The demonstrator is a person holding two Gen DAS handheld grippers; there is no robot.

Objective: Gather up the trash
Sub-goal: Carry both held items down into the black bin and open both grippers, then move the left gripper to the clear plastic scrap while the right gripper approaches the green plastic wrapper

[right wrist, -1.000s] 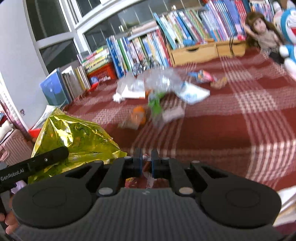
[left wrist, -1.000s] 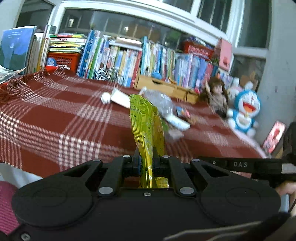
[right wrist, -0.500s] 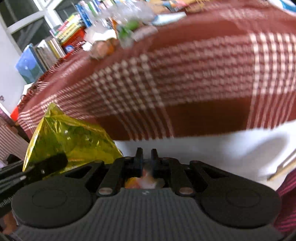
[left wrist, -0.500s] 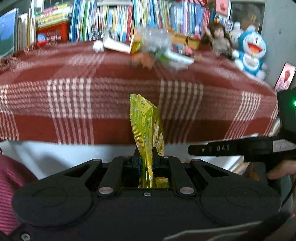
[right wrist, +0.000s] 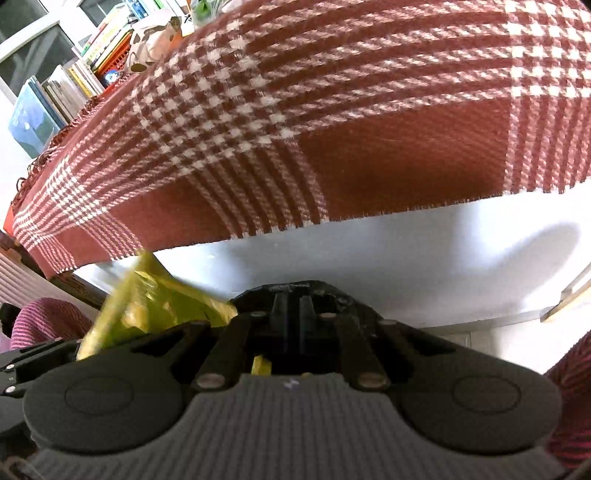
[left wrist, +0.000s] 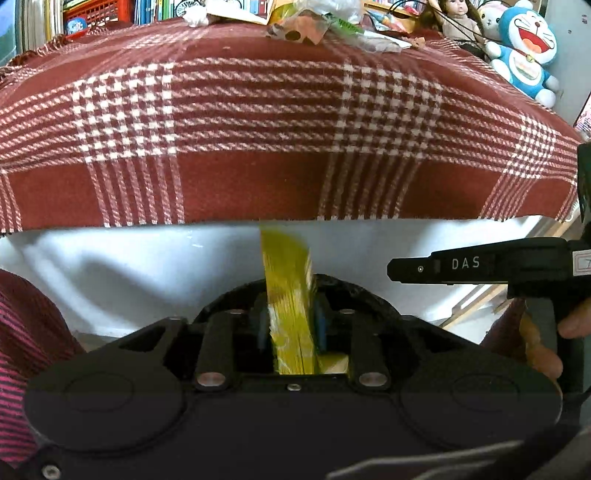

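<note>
Yellow wrapper being let go below the table edge; more trash waits on top.

Left wrist view: the left gripper (left wrist: 290, 317) is opening, its jaws parting around a crinkly yellow foil wrapper (left wrist: 288, 280); crumpled trash (left wrist: 314, 22) lies far back on the woven plaid cloth (left wrist: 258, 110). Right wrist view: the right gripper (right wrist: 293, 314) is pinched fully closed, nothing clearly held; the glossy wrapper hangs just left.

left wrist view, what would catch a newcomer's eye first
A shiny yellow foil wrapper stands between the opening left gripper jaws, dead centre. Behind it a red and white plaid woollen tablecloth fills the frame, with a blue and white cat plush toy at its far right corner.
</note>
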